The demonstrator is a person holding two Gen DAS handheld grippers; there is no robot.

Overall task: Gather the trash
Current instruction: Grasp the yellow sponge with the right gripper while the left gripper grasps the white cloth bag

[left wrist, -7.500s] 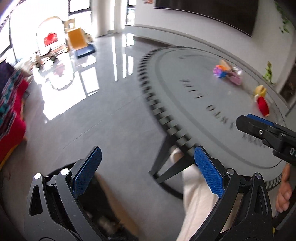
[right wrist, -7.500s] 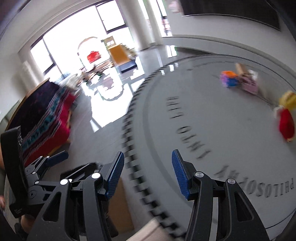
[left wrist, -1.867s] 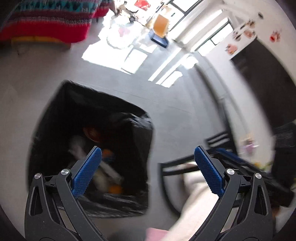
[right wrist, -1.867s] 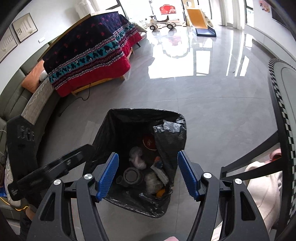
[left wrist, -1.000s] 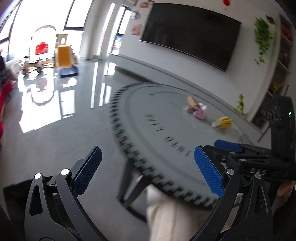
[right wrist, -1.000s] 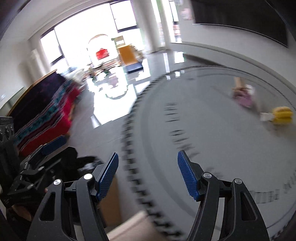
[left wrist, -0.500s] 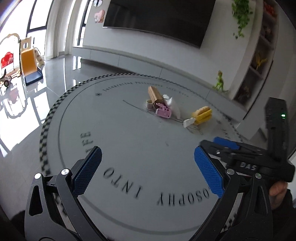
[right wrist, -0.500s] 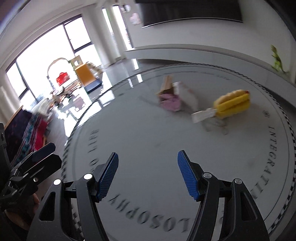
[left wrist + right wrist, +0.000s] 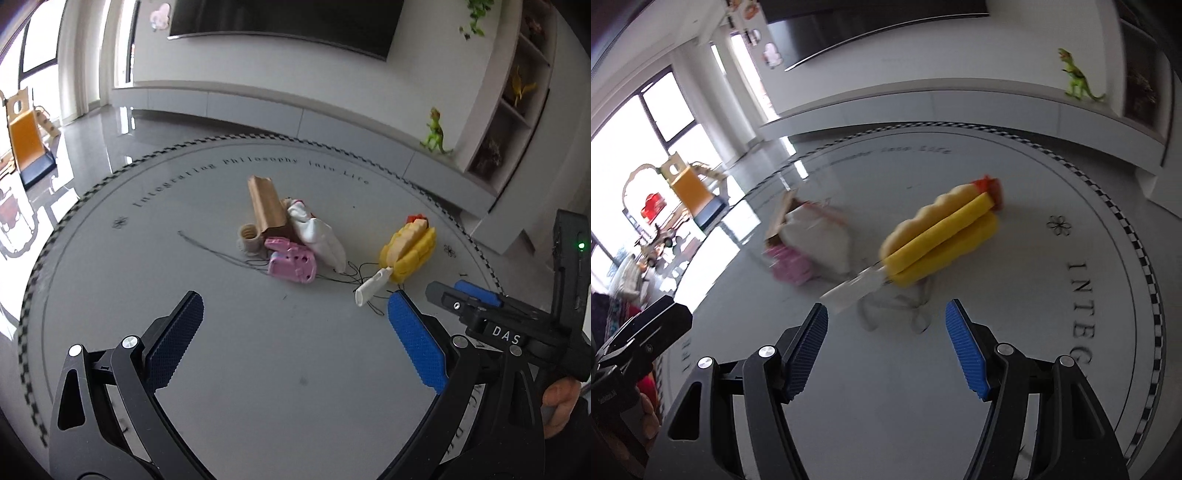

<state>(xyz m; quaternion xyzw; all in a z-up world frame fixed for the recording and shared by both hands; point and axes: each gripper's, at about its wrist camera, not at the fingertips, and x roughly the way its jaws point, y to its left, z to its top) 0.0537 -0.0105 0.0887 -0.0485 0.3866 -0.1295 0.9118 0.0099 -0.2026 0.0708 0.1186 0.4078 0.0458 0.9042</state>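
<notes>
Both your grippers, left (image 9: 291,336) and right (image 9: 884,347), hover with jaws open and empty over the desk (image 9: 221,369); the hotdog (image 9: 942,236) ahead looks soft and light, so pinch across its middle.

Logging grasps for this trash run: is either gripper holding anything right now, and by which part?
Nothing is held. The left gripper and right gripper are both open and empty above the round grey table.
</notes>
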